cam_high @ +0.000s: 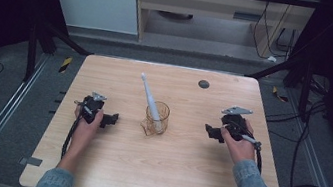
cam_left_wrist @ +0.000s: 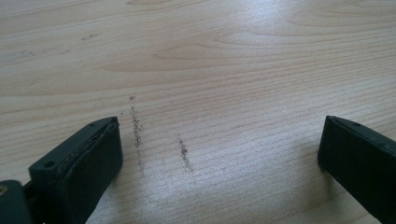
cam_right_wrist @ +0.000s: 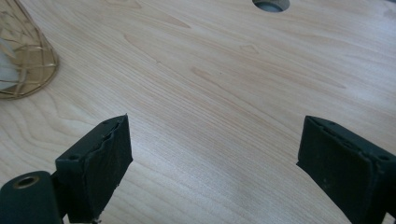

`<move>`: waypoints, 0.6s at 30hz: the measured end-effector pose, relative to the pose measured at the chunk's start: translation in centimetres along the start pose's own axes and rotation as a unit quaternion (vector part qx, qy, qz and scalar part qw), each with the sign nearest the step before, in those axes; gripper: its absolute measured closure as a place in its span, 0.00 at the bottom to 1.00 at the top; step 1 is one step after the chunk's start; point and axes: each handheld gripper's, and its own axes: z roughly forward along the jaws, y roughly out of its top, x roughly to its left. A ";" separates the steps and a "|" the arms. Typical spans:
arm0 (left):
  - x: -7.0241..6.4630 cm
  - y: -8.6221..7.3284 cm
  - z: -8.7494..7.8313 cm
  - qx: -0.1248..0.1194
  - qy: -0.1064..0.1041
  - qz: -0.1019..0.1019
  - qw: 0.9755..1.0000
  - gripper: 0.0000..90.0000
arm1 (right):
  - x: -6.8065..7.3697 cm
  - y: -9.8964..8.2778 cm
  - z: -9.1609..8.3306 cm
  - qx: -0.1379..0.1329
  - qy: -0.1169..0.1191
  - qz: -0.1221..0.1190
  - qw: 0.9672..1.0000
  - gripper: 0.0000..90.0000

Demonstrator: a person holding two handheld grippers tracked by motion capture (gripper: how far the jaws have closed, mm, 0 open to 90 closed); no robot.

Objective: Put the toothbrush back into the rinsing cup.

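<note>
1. The tabletop (cam_high: 107, 165) is taking up most of the scene; it is a light wood surface with a small dark round hole (cam_high: 203, 84) near its far edge and some faint dark scratch marks (cam_left_wrist: 136, 128) under the left tool; around it a grey floor is lying, with metal rails, black cables at the right, and pale cabinets standing behind.
2. An amber glass cup (cam_high: 157, 119) is standing upright at the middle of the tabletop; a white toothbrush-like stick (cam_high: 148, 97) is leaning in it, its tip pointing up and away; so the work on these two is looking either finished or not started; I cannot tell which.
3. The left tool (cam_high: 108, 120) is resting low beside the cup, well apart from it; its jaws are standing wide and are holding nothing.
4. The right tool (cam_high: 212, 132) is hovering at the other side, also apart; its jaws are gaping wide over bare wood, gripping nothing.
</note>
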 end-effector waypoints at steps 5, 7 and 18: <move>0.0 0.0 0.0 0.000 0.000 0.000 1.000 0.00 | -0.5 -0.3 1.7 0.006 -0.003 0.020 1.000 0.11; 0.0 0.0 0.0 0.000 0.000 0.000 1.000 0.00 | -0.8 -0.5 2.3 0.007 -0.005 0.029 1.000 0.11; 0.0 0.0 0.0 0.000 0.000 0.000 1.000 0.00 | -2.5 -1.7 4.8 0.012 -0.034 0.067 0.997 0.11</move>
